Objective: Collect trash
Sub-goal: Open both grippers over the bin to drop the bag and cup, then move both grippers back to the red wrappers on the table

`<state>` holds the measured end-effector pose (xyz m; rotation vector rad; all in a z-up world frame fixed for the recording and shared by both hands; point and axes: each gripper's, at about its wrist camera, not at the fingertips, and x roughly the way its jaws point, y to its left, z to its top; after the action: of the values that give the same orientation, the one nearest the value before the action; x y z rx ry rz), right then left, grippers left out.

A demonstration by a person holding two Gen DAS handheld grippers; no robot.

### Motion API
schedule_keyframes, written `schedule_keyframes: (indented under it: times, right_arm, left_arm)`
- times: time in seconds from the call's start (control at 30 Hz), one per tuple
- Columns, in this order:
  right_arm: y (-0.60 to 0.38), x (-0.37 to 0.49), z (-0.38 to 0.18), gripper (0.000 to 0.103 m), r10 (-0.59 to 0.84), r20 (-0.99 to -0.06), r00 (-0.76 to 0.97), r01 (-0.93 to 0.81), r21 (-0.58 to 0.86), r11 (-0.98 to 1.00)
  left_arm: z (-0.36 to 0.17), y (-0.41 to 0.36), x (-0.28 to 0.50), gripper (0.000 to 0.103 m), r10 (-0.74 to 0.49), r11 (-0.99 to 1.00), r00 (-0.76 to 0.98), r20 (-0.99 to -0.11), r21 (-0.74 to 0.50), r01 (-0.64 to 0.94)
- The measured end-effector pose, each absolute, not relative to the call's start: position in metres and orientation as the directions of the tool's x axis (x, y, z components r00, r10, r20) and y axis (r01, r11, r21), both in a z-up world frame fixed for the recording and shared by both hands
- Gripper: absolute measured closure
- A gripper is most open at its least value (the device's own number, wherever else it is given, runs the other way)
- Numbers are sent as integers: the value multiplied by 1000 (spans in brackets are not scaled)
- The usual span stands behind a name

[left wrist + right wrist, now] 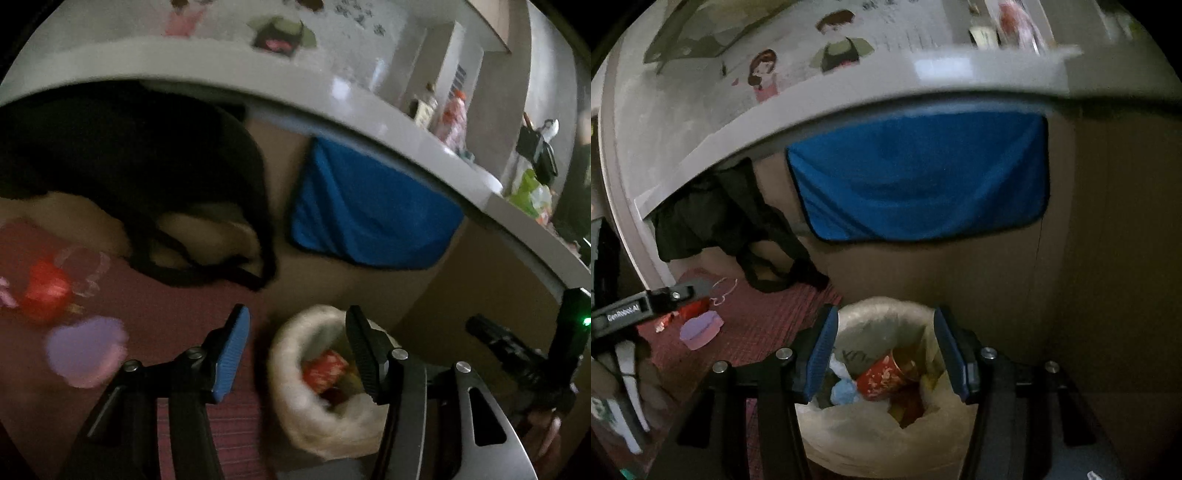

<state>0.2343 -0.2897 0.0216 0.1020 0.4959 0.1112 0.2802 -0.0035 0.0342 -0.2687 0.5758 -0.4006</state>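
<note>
Right wrist: open, empty right claw (886, 354) directly above trash bag (886, 435).

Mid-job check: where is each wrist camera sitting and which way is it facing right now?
Left wrist: faces down along open left gripper, trash bag lower right, red wrapper on mat; right gripper visible.
Right wrist: right gripper open above trash bag; left gripper at left.
Shared: bag, blue cloth.

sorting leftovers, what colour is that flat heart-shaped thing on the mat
Light purple; it shows best in the right wrist view.
</note>
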Motion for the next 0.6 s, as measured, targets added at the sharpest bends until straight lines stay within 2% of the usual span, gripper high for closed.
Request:
schedule_keyframes:
  times: [0.3,0.53,0.6]
  right_arm:
    - [-192,222,64,50,254,-404,879,-230,108,967]
    - [-88,235,72,50,417,-386,823,-394,141,908]
    - [-56,244,68,50,457,-405,792,-436,149,888]
  left_arm:
    - [62,156,225,48,-227,936,880,-417,-344,78]
    - [58,276,192,47,-67,926,903,-425,-363,-102]
    - [52,305,186,47,-37,920,901,-433,-367,-139]
